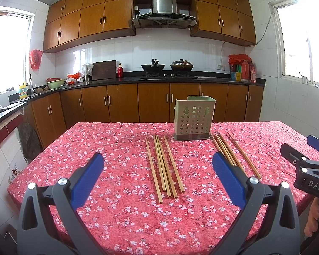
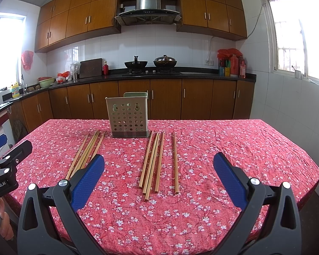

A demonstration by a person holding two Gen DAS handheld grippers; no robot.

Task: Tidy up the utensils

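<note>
A pale green perforated utensil holder (image 1: 193, 120) (image 2: 128, 118) stands upright at the far middle of the table. Two groups of several wooden chopsticks lie flat in front of it. The left group (image 1: 164, 165) (image 2: 86, 152) is ahead of my left gripper (image 1: 157, 159), which is open and empty above the cloth. The right group (image 1: 234, 152) (image 2: 157, 161) is ahead of my right gripper (image 2: 158, 159), also open and empty. The right gripper's side shows at the right edge of the left wrist view (image 1: 308, 163).
The table has a red floral cloth (image 1: 121, 212) (image 2: 223, 148). Behind it run brown kitchen cabinets (image 1: 121, 104), a black counter with two woks (image 1: 153, 67) and a range hood. Windows are on both side walls.
</note>
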